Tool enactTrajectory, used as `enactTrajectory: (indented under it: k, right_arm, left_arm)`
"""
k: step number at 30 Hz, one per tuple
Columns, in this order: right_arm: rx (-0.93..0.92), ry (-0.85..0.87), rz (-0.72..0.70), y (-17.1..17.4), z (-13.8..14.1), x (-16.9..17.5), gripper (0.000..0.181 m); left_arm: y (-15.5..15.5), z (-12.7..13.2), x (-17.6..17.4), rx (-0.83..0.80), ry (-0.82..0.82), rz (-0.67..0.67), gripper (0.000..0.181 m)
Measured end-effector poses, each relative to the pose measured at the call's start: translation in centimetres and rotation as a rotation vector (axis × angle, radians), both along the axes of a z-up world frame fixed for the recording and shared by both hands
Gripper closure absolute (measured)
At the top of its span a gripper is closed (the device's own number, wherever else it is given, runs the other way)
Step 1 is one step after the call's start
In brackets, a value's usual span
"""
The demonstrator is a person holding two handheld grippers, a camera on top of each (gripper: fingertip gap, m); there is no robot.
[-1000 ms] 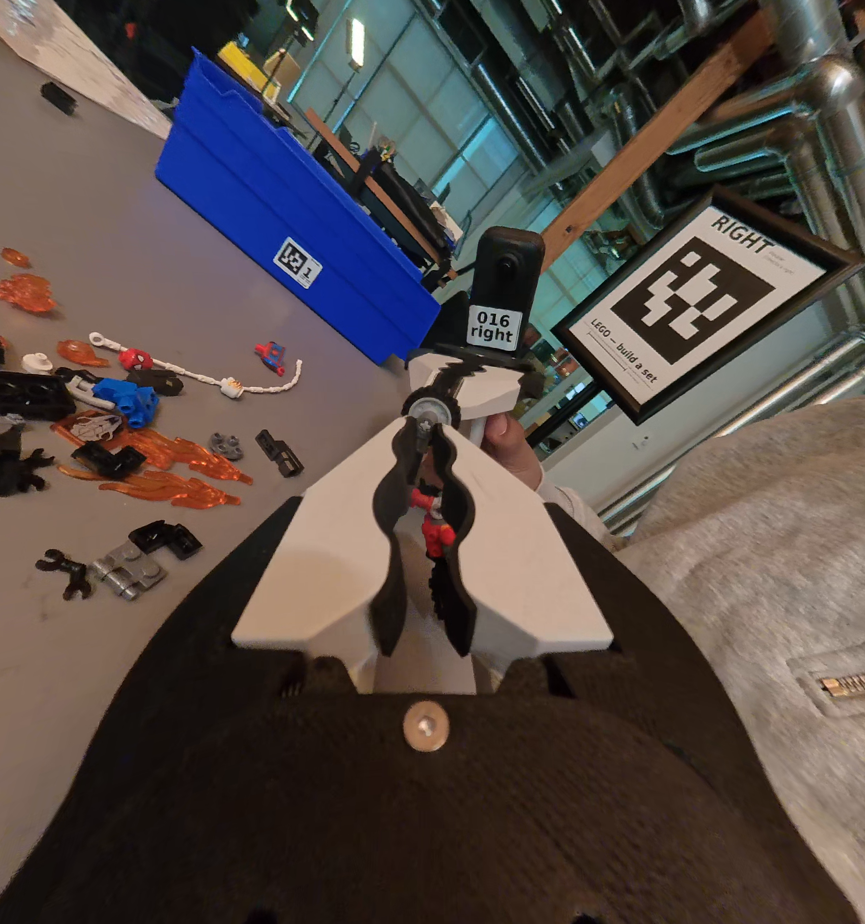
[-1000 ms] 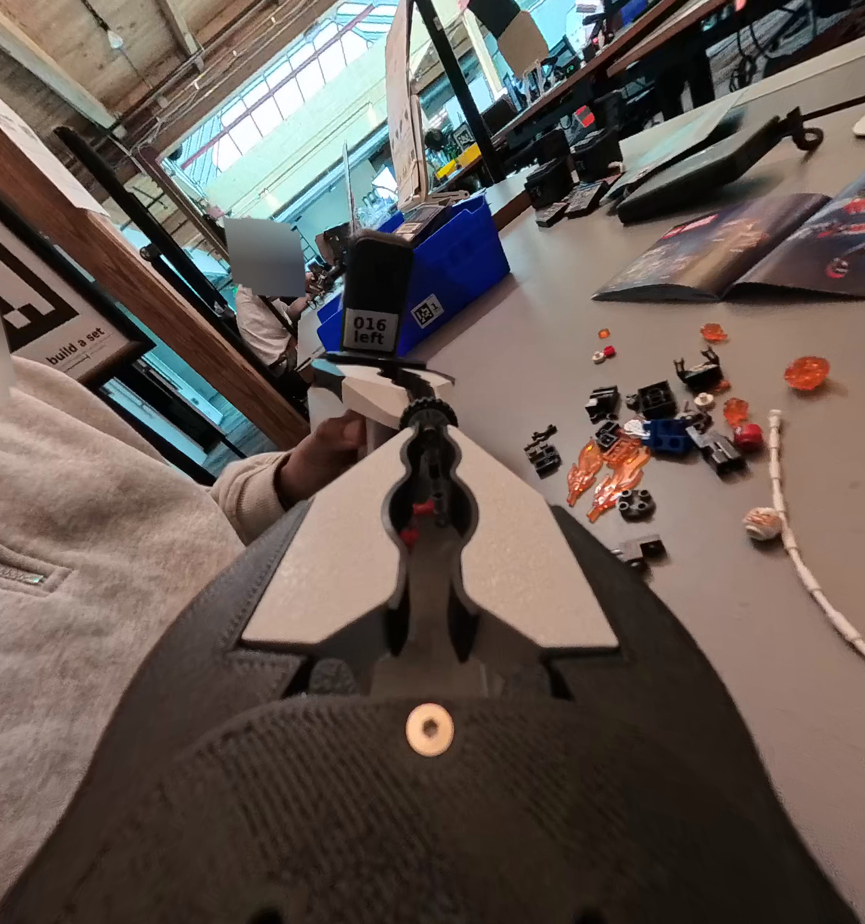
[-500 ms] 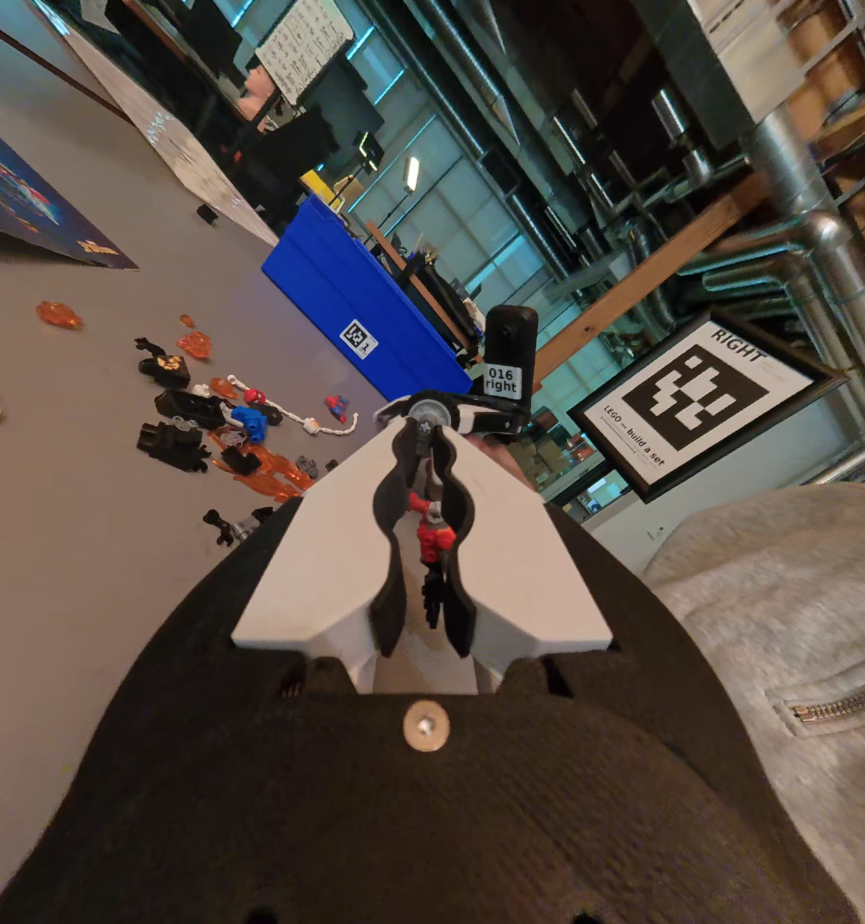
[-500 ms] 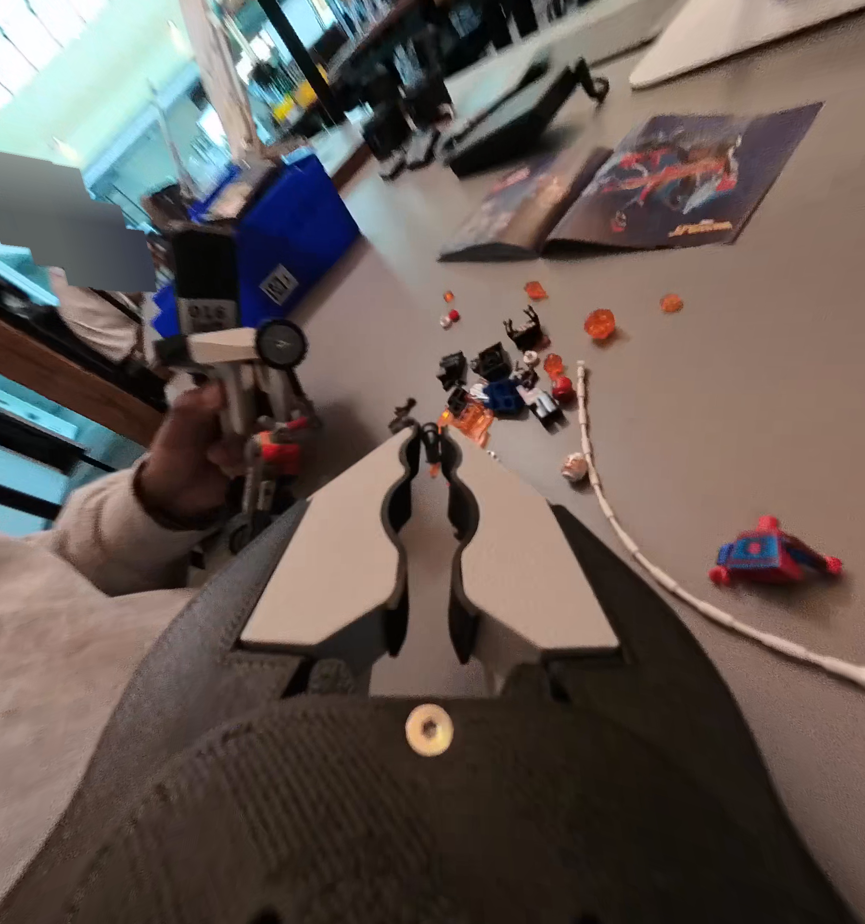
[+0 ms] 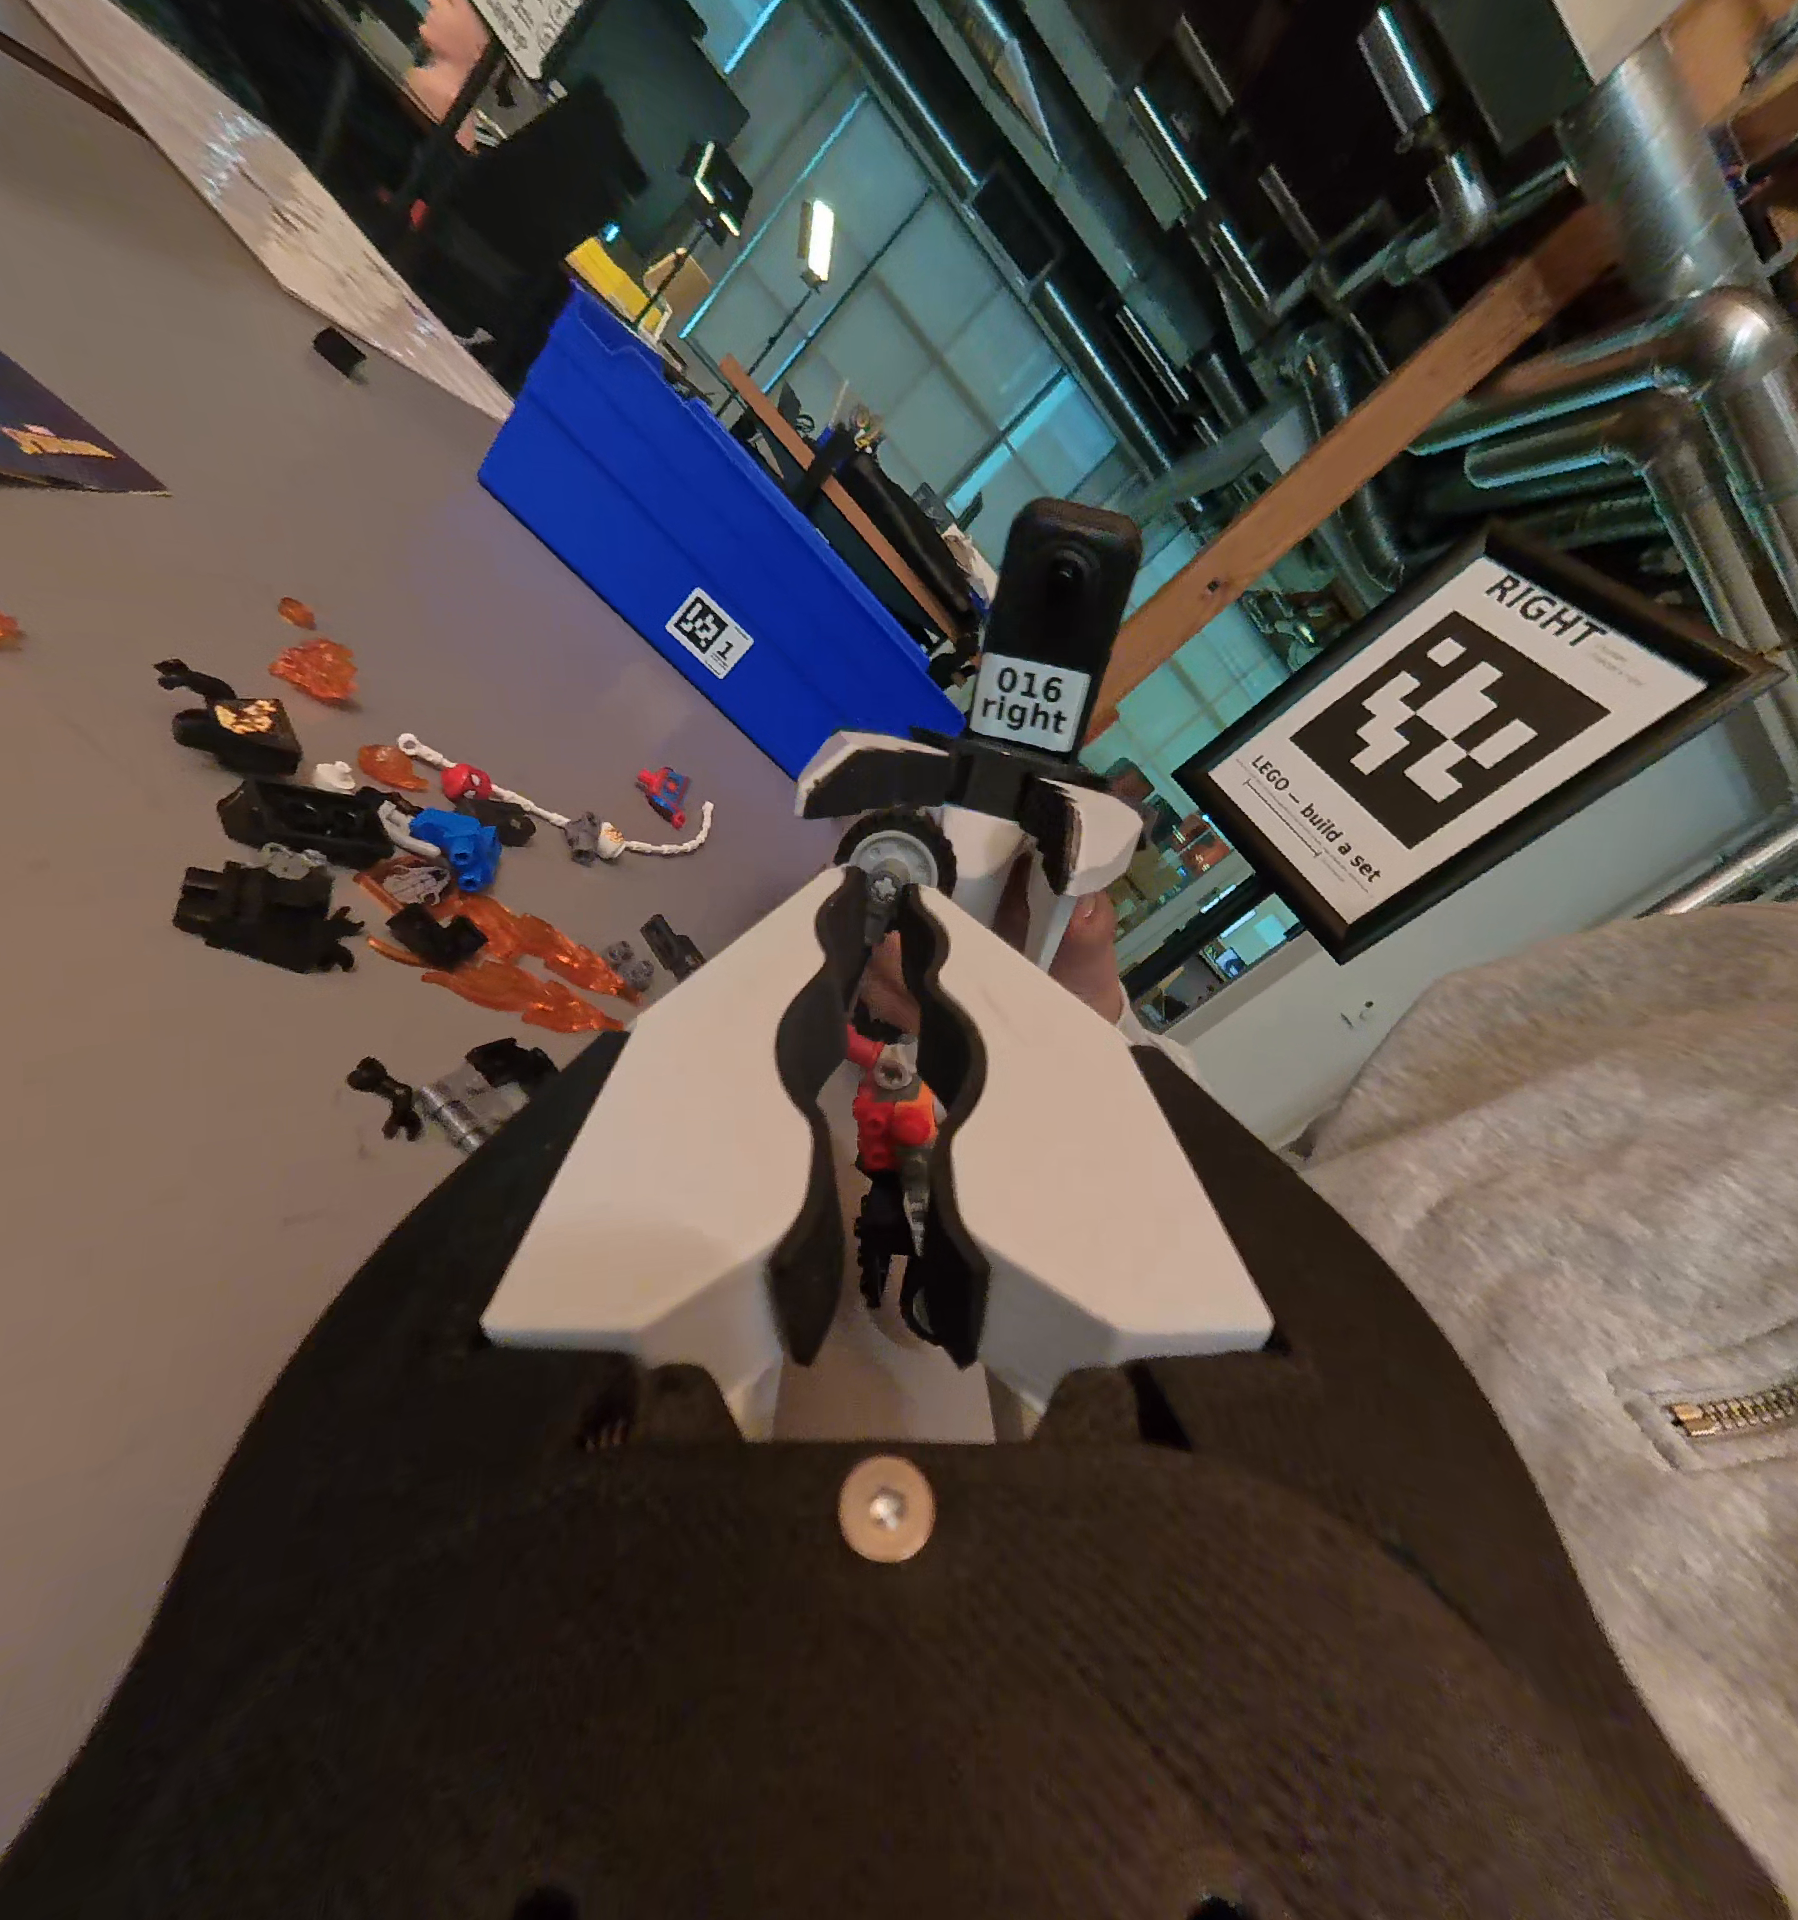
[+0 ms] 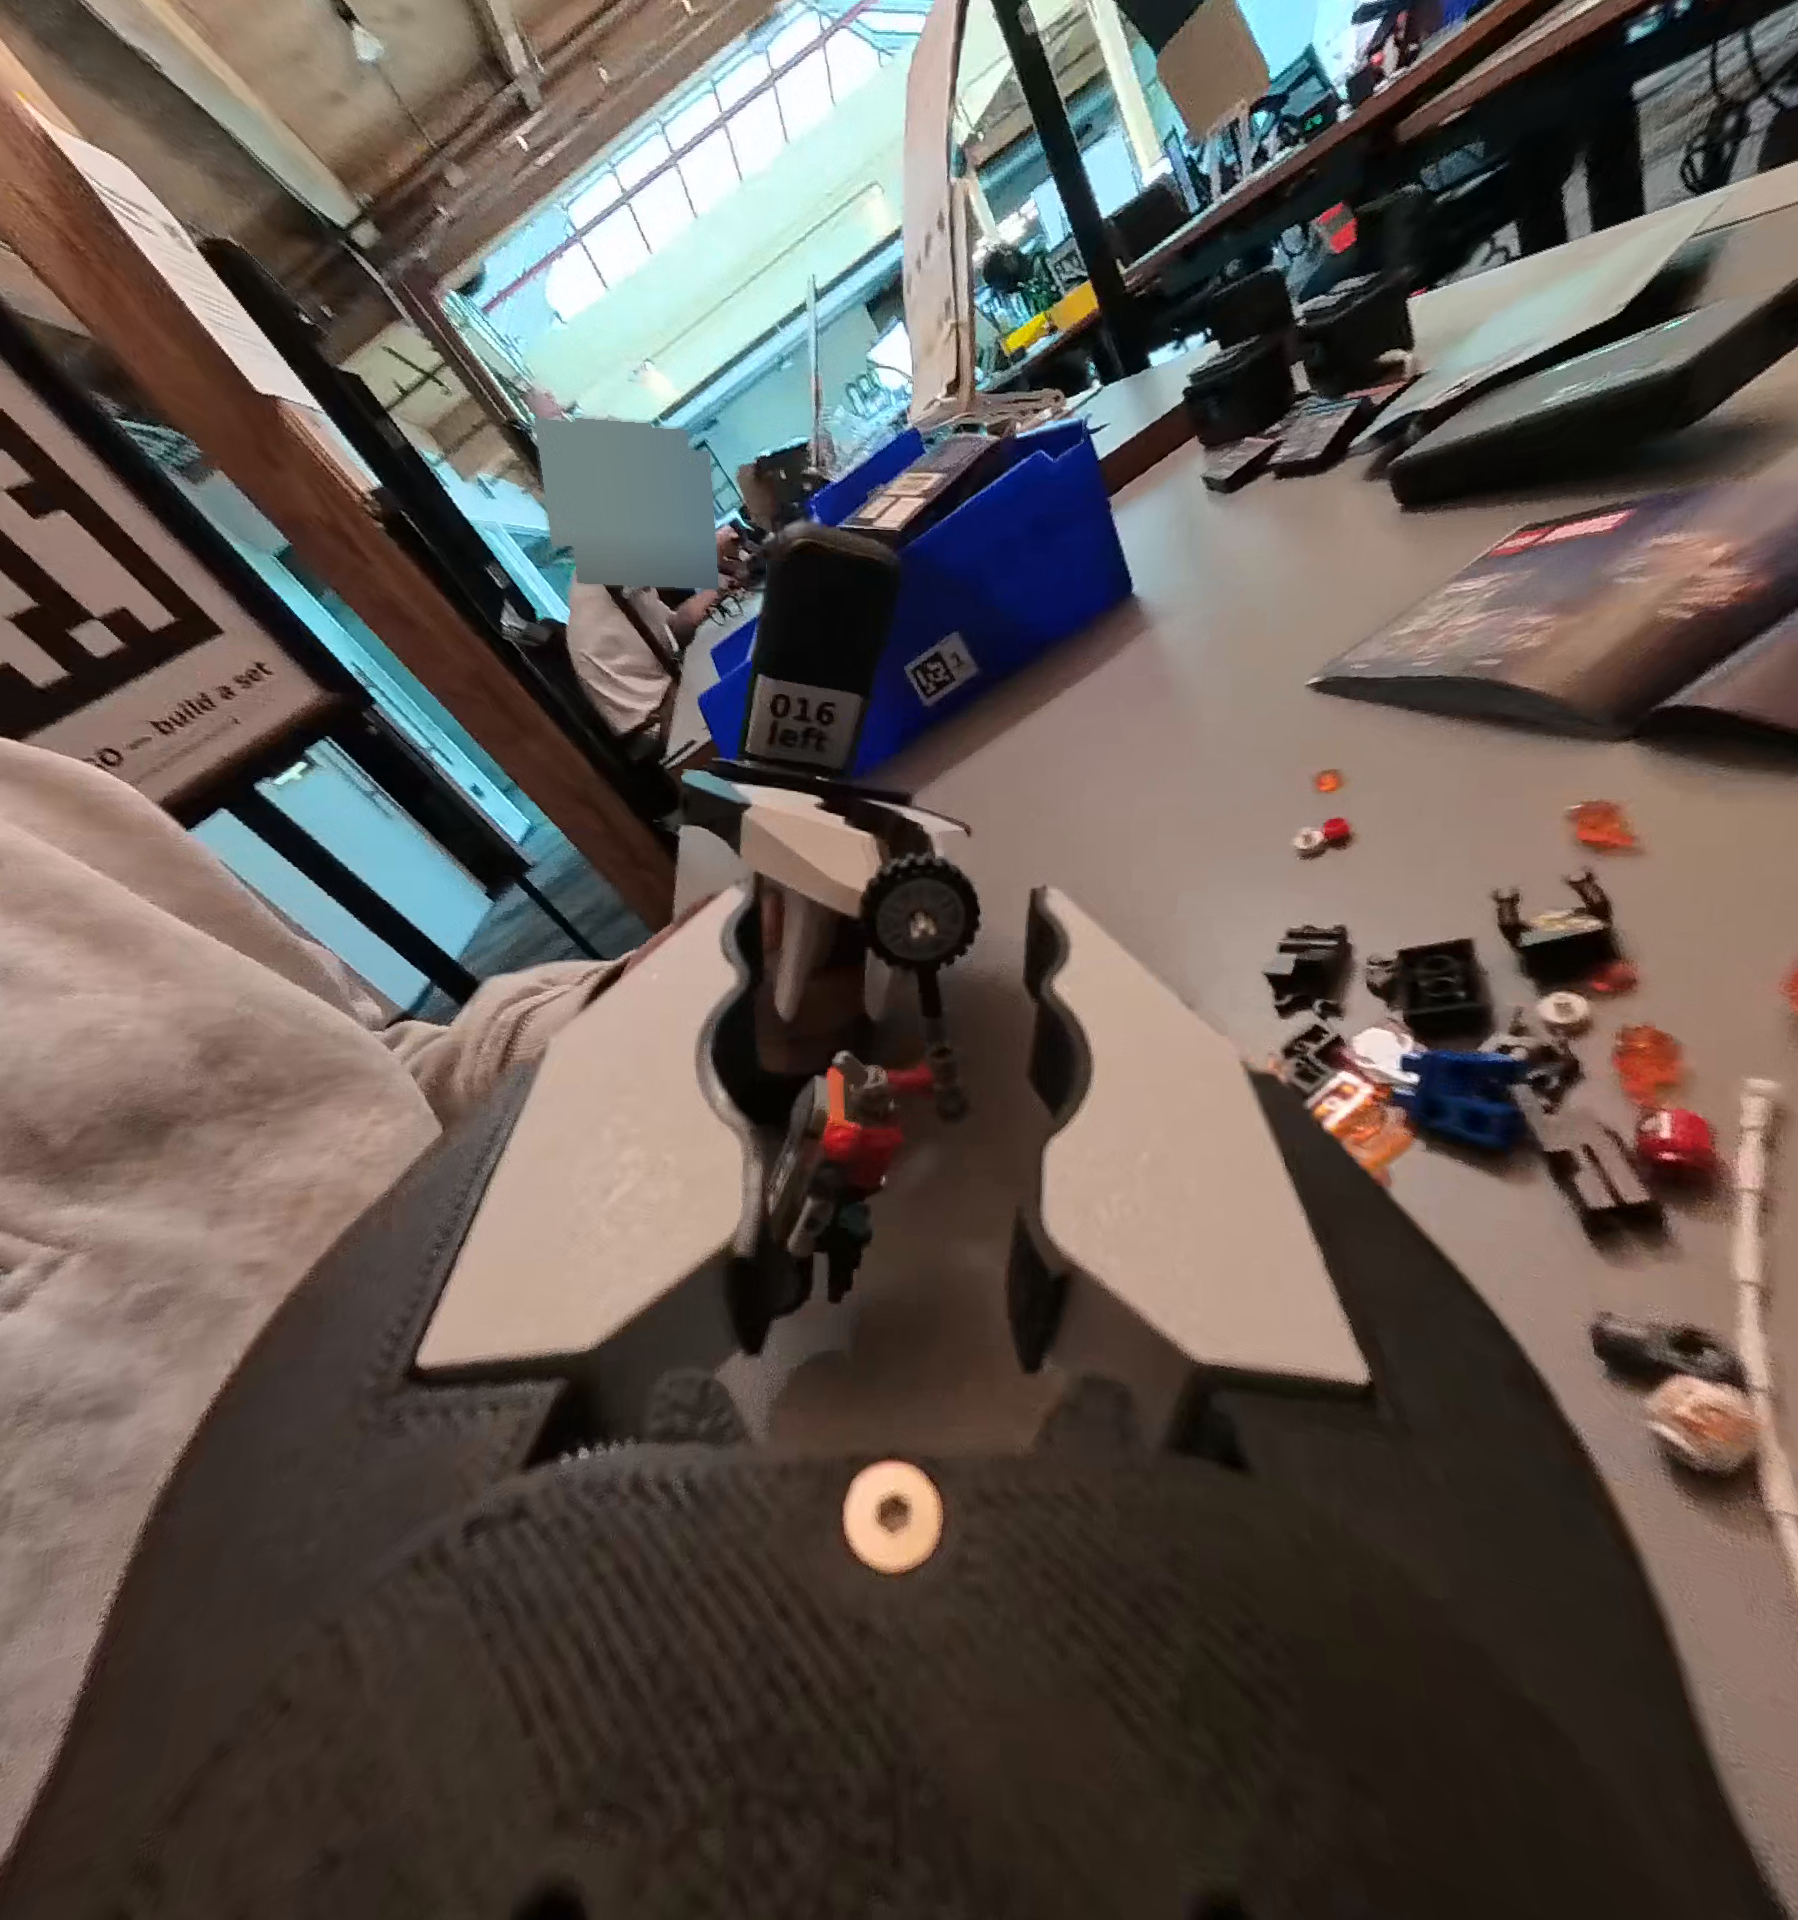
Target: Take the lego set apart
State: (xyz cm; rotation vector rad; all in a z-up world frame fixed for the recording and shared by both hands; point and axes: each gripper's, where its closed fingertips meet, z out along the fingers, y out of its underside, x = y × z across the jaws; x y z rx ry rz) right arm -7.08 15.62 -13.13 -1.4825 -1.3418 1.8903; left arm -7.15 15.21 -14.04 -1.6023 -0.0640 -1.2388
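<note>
left gripper (image 5: 882, 914): your fingers are pinched on the lego build (image 5: 893, 1117), which sits lengthwise in the slot between the pads and is held up off the table (image 5: 147, 1247).
lego build: red and black body with grey bits. A grey-hub wheel (image 5: 893, 854) pokes out just past your left fingertips.
right gripper (image 6: 884, 925): your fingers are spread wide, with nothing between the pads. It points straight at the left one, with the build (image 6: 848, 1132) and its wheel (image 6: 920, 914) showing in the gap. I can't tell whether the pads touch the build.
hands: your hand (image 5: 1077, 935) shows behind the far gripper in the left wrist view, and a grey sleeve (image 6: 147, 1039) fills the left side of the right wrist view.
loose parts: they're scattered on the table, well apart from both grippers. There are orange flame pieces (image 5: 521, 961), black bricks (image 5: 297, 816), a blue brick (image 6: 1461, 1081), a red round piece (image 6: 1672, 1138) and a white chain (image 6: 1757, 1226) running toward the near edge.
small figure: a red and blue figure (image 5: 666, 787) lies beside the far end of the chain.
blue bin (image 5: 687, 582): it stands at the far edge of the table, with a square tag on its side.
booklet (image 6: 1601, 613): it lies open toward the far right of the table.
framed marker sign (image 5: 1446, 738): it's off the table, behind your right gripper.
</note>
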Motion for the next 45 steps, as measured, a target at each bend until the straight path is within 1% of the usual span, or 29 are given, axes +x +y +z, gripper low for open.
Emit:
enactTrajectory:
  k: [6, 8, 10, 13, 14, 15, 18, 21, 24, 29, 32, 35, 37, 41, 45]
  right_arm:
    - [-0.063, -0.007, 0.045, -0.5, -0.2, 0.0, 0.143]
    - [-0.071, -0.004, 0.049, -0.5, -0.2, 0.1, 0.153]
    - [-0.073, -0.011, 0.032, -0.1, -0.3, 0.2, 0.161]
    - [-0.096, -0.003, 0.012, 0.8, 0.0, 0.7, 0.161]
    - [-0.109, 0.011, -0.001, 1.2, 0.2, 0.9, 0.168]
    - [-0.119, 0.024, -0.021, 1.7, 0.4, 1.1, 0.170]
    - [-0.122, 0.011, -0.088, 3.5, 0.1, 1.7, 0.170]
    - [-0.045, -0.089, -0.152, 4.6, -1.7, 1.9, 0.163]
    - [0.006, -0.106, -0.120, 3.6, -1.9, 1.8, 0.154]
    - [-0.030, -0.028, -0.017, 1.2, -0.5, 1.3, 0.153]
    - [-0.043, -0.013, 0.013, 0.4, -0.4, 0.8, 0.158]
    - [-0.006, -0.031, 0.030, -0.2, -0.8, 0.5, 0.166]
    - [0.033, -0.037, 0.031, -0.5, -1.0, 0.4, 0.179]
    - [0.087, -0.070, 0.026, -0.5, -1.2, 0.6, 0.179]
    - [0.083, -0.106, 0.020, -0.3, -1.1, 0.7, 0.179]
  left_arm:
    - [-0.2, 0.1, 0.5, 0.011, 0.011, -0.027, 0.178]
    - [-0.2, 0.1, 0.6, 0.012, 0.013, -0.031, 0.178]
    - [-0.2, 0.1, 0.6, 0.011, 0.015, -0.033, 0.178]
    - [-0.1, 0.1, 0.4, 0.007, 0.005, -0.021, 0.178]
    - [-0.1, 0.1, 0.4, 0.007, 0.005, -0.020, 0.178]
    - [-0.1, 0.1, 0.4, 0.007, 0.008, -0.020, 0.178]
    - [0.0, -0.1, 0.2, -0.003, 0.005, -0.010, 0.178]
    - [0.2, -0.2, -0.1, -0.015, -0.004, 0.009, 0.178]
    - [0.3, -0.3, -0.2, -0.023, -0.005, 0.013, 0.178]
    - [0.2, -0.3, 0.0, -0.022, -0.008, -0.004, 0.178]
    - [0.1, -0.3, 0.5, -0.021, -0.002, -0.030, 0.178]
    - [0.0, -0.2, 0.8, -0.016, 0.004, -0.047, 0.178]
    - [-0.1, -0.2, 0.9, -0.010, 0.005, -0.053, 0.178]
    - [-0.1, -0.3, 1.1, -0.015, 0.025, -0.050, 0.179]
    - [0.1, -0.2, 1.0, -0.014, 0.035, -0.017, 0.178]
